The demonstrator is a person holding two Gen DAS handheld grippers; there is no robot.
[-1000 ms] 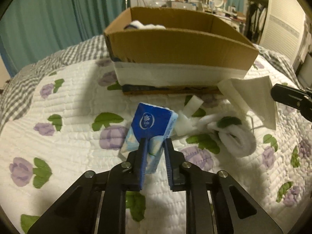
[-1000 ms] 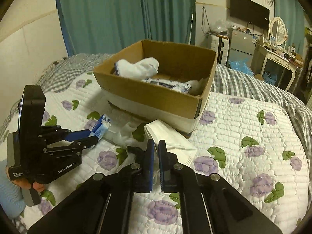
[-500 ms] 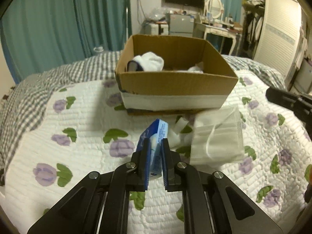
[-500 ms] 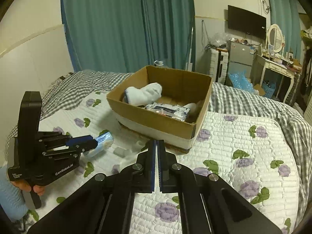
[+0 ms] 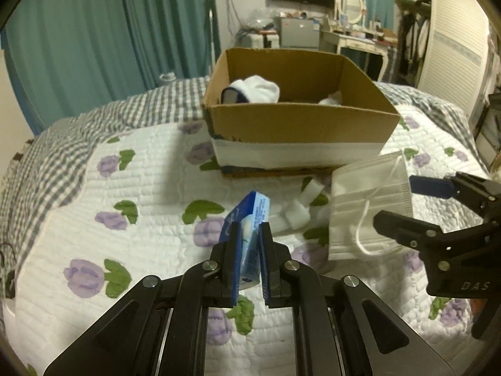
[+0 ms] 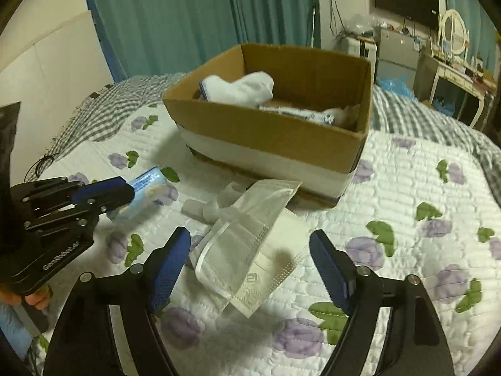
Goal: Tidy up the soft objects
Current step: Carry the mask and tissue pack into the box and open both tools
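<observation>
1. Quilted floral bedspread [image 6: 416,169] covers the bed, with teal curtains [image 5: 109,37] behind it.
2. Cardboard box [image 5: 297,122] sits mid-bed, open-topped; a white sock [image 6: 241,89] and a wrapped packet lie inside.
3. Right gripper [image 6: 250,263] tilts steeply down toward the quilt, its jaws having just swung wide apart – a white face mask [image 6: 247,250] sits in the gap, touching neither pad, between box and gripper.
4. Left gripper [image 5: 249,250] also angles downward, raised off the quilt – jaws pinch a blue tissue pack [image 5: 250,219], which sticks forward toward the box.
5. Fingertips of a hand [image 6: 22,297] show under the left gripper's body.
6. Small white foam pieces [image 5: 297,211] lie between pack and mask.
</observation>
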